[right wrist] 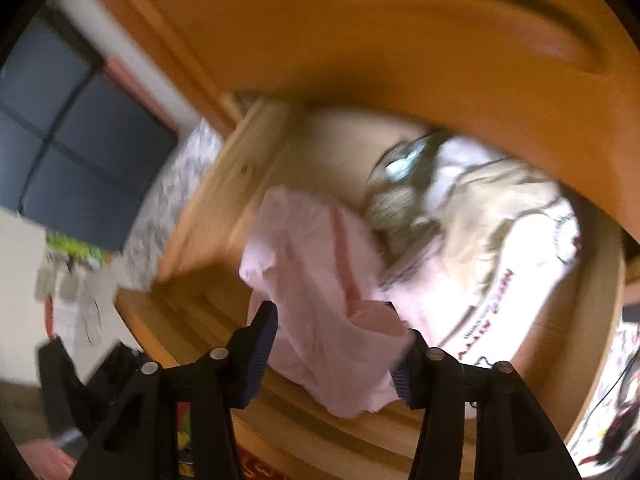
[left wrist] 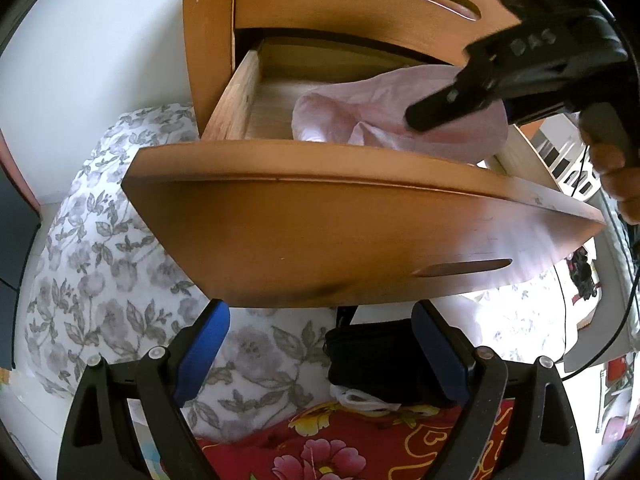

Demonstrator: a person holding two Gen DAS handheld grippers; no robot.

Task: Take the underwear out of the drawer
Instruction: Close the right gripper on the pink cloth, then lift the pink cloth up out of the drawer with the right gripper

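Observation:
The wooden drawer (left wrist: 320, 232) stands pulled out of the cabinet. A crumpled pale pink underwear piece (left wrist: 360, 116) lies inside near its front. My right gripper (left wrist: 440, 108) reaches down into the drawer from the upper right, one black finger over the pink cloth. In the blurred right wrist view, the right gripper (right wrist: 332, 328) is open and the pink underwear (right wrist: 320, 300) bunches between its fingers, covering part of the right one. My left gripper (left wrist: 320, 312) hangs open and empty below the drawer front, above the bed.
More folded clothes, beige and white with print (right wrist: 500, 220), fill the drawer's right side. A closed upper drawer (left wrist: 360, 0) overhangs it. Below lie grey floral bedding (left wrist: 100, 280), a black pouch (left wrist: 380, 360) and a red floral blanket (left wrist: 340, 440). A hand (left wrist: 616, 176) holds the right gripper.

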